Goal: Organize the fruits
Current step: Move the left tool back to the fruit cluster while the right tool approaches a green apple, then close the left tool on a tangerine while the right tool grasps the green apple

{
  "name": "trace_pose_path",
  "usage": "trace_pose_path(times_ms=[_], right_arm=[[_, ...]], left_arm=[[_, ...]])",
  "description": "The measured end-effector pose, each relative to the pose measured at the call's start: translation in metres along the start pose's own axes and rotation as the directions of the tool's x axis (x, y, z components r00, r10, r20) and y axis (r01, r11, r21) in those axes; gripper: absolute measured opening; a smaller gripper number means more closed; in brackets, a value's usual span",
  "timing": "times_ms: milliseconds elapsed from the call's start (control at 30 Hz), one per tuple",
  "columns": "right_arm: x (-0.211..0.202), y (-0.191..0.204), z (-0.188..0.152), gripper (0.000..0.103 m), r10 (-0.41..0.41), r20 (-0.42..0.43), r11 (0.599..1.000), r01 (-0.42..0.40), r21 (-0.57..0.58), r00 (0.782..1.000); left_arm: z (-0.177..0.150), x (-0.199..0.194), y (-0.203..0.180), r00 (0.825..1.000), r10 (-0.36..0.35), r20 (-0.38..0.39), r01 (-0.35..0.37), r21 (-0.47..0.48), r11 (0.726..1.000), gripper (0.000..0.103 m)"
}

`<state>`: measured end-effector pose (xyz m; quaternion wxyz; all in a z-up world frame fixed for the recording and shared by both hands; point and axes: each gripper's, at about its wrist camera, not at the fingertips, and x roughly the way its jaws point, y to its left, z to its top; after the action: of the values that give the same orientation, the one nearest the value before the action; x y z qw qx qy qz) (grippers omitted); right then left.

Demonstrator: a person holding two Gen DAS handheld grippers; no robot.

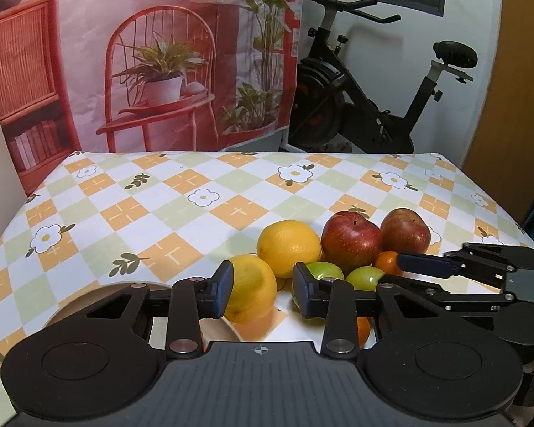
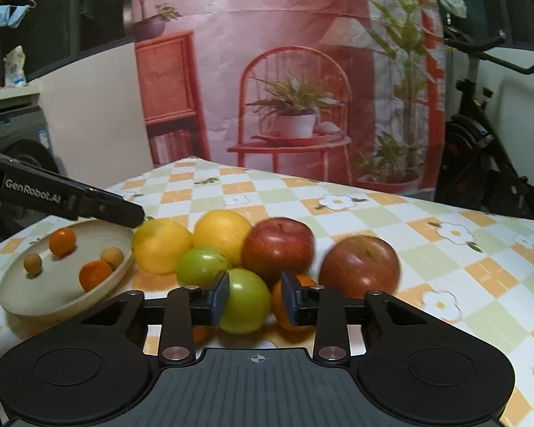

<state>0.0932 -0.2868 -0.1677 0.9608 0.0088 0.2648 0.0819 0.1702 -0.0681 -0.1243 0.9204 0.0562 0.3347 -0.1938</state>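
Closest to the lens is the right gripper (image 2: 255, 299), fingers pulled into a narrow slot, basically closed, with nothing clearly pinched. The left gripper (image 1: 262, 290) is a bit wider and also empty, one pad brushing the yellow citrus (image 2: 160, 247) that sits right beside the plate (image 2: 53, 295). Working away from the plate you get citrus, green fruit (image 2: 247, 302), then the tangerine (image 2: 279, 306), which is the one that matters imo. It's round, so there's no axis to line up, but it sits behind the pad farther from the plate, not in the slot. The green fruit shows in the gap instead. The right gripper is nearer, so I'd nudge it away from the plate.
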Motion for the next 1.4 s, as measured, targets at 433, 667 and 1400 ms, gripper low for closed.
trace_pose_path(times_ms=[433, 667, 1400], right_arm=[[0.0, -0.001, -0.005, 0.026, 0.048, -0.016, 0.998, -0.047, 0.036, 0.999], [-0.025, -0.007, -0.023, 0.024, 0.057, -0.03, 0.996, -0.055, 0.069, 0.998], [0.009, -0.008, -0.015, 0.042, 0.087, -0.116, 0.995, -0.08, 0.063, 0.989]], left_arm=[[-0.003, 0.004, 0.004, 0.999, -0.015, -0.03, 0.014, -0.021, 1.0, 0.039], [-0.007, 0.009, 0.0, 0.998, -0.039, -0.044, 0.038, -0.022, 0.999, 0.039], [-0.012, 0.012, -0.002, 0.996, -0.059, -0.06, 0.057, -0.029, 0.998, 0.039]])
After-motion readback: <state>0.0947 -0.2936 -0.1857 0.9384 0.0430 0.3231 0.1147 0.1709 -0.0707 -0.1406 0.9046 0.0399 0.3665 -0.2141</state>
